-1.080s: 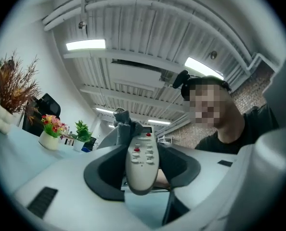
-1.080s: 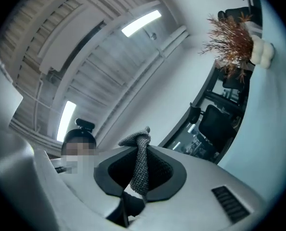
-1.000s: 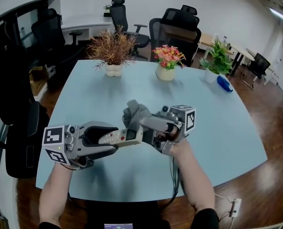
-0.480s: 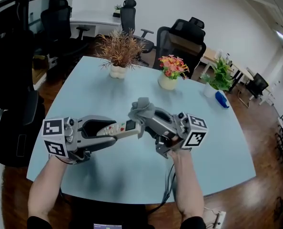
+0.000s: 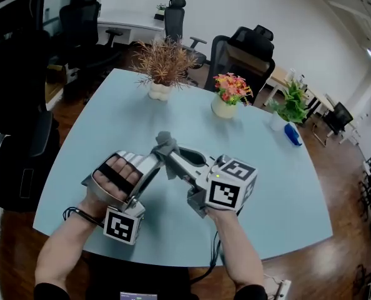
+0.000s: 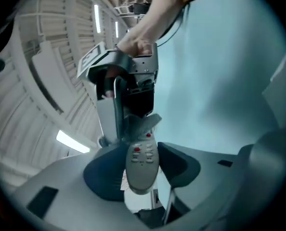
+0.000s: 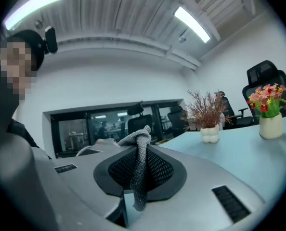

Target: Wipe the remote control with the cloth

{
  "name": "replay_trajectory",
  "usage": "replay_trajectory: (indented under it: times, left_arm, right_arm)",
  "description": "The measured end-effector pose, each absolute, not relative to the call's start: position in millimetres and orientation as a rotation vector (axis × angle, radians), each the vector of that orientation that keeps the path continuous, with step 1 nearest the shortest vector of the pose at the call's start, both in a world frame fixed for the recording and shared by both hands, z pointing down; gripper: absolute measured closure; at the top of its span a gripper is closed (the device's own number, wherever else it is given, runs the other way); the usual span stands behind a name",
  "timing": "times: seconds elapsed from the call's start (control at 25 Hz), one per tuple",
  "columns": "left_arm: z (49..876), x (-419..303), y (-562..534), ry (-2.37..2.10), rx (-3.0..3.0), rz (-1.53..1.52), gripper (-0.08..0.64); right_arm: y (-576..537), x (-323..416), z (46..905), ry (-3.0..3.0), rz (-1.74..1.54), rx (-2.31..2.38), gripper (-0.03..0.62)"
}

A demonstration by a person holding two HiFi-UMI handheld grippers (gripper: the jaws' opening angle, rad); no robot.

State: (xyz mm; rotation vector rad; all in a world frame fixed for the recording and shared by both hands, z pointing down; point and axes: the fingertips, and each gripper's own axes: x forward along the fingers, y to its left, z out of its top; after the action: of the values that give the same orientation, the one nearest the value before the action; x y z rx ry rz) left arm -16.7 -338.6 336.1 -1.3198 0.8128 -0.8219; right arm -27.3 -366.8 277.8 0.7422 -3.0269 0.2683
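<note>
One remote control point(image 6: 142, 171) in left gripper point(image 6: 138, 150), cloth point(image 7: 137, 141) in right gripper point(image 7: 140, 172)

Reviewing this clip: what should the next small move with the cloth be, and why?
Probably drag the cloth along the remote toward the left gripper. The right gripper is shut on the cloth, the left gripper holds the remote by its near end, and the left gripper view shows the cloth meeting only the far end, so the button face seems not yet covered.

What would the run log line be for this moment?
left claw: shut on remote control | right claw: shut on cloth | cloth at remote tip
</note>
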Motion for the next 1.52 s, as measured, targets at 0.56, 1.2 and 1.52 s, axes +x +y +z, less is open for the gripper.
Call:
replay_trajectory:
  times: [0.56,1.2,1.52]
  left_arm:
    - [353.7,5.6,-329.9,0.724,-1.249,-0.846,0.357]
    - [329.6,-28.0,-354.7,0.959,-2.210,-0.524,0.359]
    - [349.0,-17.6,-342.6,0.706,-2.459,-0.503,0.359]
  right_arm:
    - [-382.1,5.5,312.5,-2.720,0.117,0.918,0.563]
    - [-360.8,-23.9,302.8,-2.698,-0.463,0.831,0.563]
    - [-433.2,68.4,325.0,-2.470,-0.279,1.169,0.563]
